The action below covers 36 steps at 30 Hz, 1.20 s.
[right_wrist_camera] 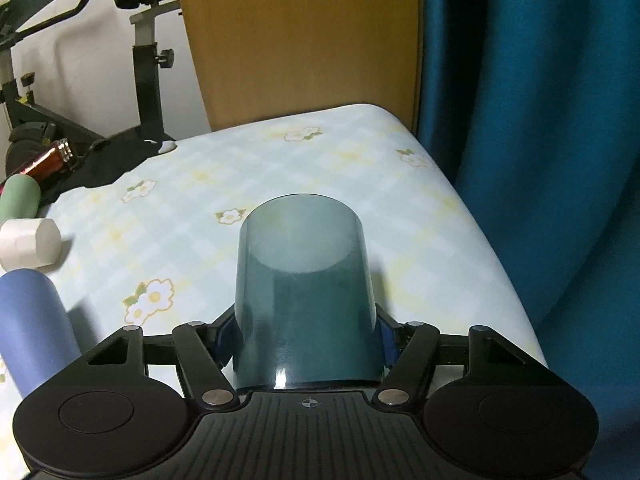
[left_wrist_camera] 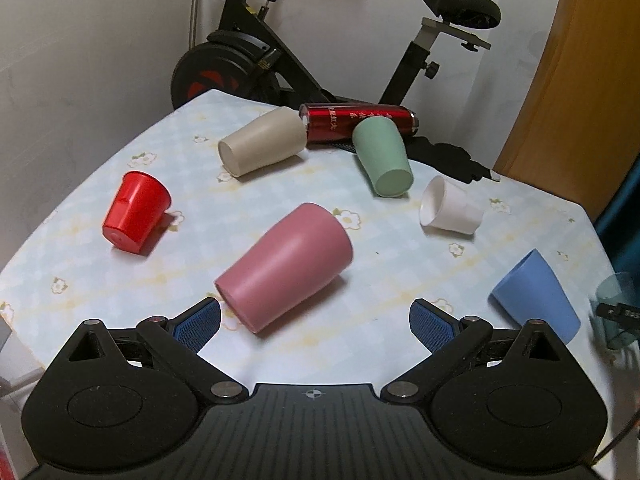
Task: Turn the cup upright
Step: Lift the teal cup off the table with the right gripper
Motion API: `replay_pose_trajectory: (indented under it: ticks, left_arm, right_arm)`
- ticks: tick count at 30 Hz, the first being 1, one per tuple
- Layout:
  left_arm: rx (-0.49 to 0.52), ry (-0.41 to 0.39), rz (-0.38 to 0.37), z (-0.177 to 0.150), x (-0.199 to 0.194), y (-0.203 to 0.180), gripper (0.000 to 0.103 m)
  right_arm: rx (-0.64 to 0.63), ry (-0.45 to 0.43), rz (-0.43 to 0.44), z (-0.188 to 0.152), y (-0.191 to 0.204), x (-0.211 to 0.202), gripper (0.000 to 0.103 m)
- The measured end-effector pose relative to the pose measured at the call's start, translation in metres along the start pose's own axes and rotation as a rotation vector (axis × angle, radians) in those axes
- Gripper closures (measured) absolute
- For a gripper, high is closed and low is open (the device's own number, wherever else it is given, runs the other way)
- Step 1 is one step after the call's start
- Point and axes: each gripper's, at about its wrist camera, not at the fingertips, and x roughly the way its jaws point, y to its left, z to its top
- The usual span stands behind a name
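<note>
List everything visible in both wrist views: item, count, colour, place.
Teal cup: 1, translucent teal, in right gripper.
Pink cup: 1, pink, on its side, near centre.
Red cup: 1, red, tipped, left.
Beige cup: 1, beige, on its side, far.
Green cup: 1, green, tipped, far.
White cup: 1, white, on its side, right.
Blue cup: 1, blue, near right.
Flask: 1, red, lying, far edge.
Tablecloth: 1, pale blue floral.
Exercise bike: 1, black, behind.
Curtain: 1, teal.
Left gripper: open.
Right gripper: shut on cup.

Pink cup (left_wrist_camera: pixel 285 266), red cup (left_wrist_camera: pixel 137 210), pale-blue checked floral tablecloth (left_wrist_camera: pixel 120 276).
</note>
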Motion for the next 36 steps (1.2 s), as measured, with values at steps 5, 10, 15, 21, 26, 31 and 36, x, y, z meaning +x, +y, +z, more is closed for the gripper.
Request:
replay_pose_trajectory:
  ticks: [5, 10, 15, 21, 26, 31, 36]
  left_arm:
    - [0.018, -0.036, 0.036, 0.000, -0.004, 0.010, 0.002]
    - [0.024, -0.075, 0.055, 0.005, -0.013, 0.022, 0.002]
    - [0.029, -0.120, 0.066, 0.005, -0.023, 0.034, 0.002]
    - [-0.001, -0.131, 0.058, 0.003, -0.026, 0.051, 0.002]
    - [-0.026, -0.124, 0.060, 0.001, -0.025, 0.061, 0.002]
    - [-0.040, -0.121, 0.060, 0.001, -0.023, 0.070, 0.002]
    - [-0.038, -0.124, 0.029, 0.000, -0.021, 0.072, 0.002]
  right_arm:
    - [0.042, -0.018, 0.007, -0.001, 0.005, -0.026, 0.041]
    - [0.042, -0.044, 0.035, -0.001, 0.037, -0.070, 0.041]
    - [-0.003, -0.060, 0.112, -0.007, 0.092, -0.107, 0.041]
    - [-0.092, -0.012, 0.241, -0.028, 0.172, -0.118, 0.041]
    - [-0.130, 0.093, 0.292, -0.056, 0.231, -0.094, 0.041]
    - [-0.075, 0.131, 0.263, -0.072, 0.260, -0.074, 0.041]
    - [-0.076, 0.139, 0.231, -0.086, 0.266, -0.065, 0.041]
